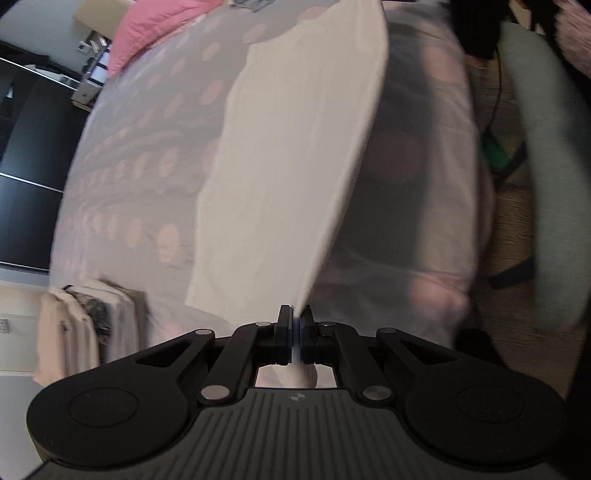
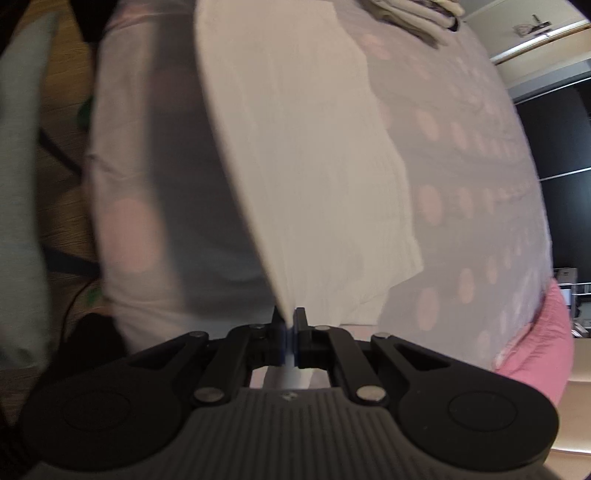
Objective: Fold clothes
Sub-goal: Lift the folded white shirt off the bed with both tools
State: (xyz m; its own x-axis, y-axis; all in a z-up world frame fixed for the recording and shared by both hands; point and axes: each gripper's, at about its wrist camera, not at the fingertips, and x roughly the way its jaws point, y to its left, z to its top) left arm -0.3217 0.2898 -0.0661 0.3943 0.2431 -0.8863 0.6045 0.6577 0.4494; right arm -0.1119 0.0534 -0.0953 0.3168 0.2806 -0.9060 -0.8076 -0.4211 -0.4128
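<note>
Bedroom shot: grey bedspread (image 1: 140, 155) with pink dots, one white garment (image 1: 295, 147) being lifted off it by two grippers.

Both views are pretty motion-blurred. Left gripper (image 1: 295, 317) has its jaws pinched tight on one corner of the white garment, and the right gripper (image 2: 290, 319) is clamped on another corner the same way, so the cloth runs straight out of each set of jaws and stretches away with its far end still on the bed. One stack of folded clothes (image 1: 85, 325) sits at the bed's edge, well apart from the garment. One pink pillow or blanket (image 1: 155, 29) lies at the opposite end. Dark wardrobe (image 1: 26, 177) stands behind. Wood floor (image 2: 62, 140) shows beside the bed.
</note>
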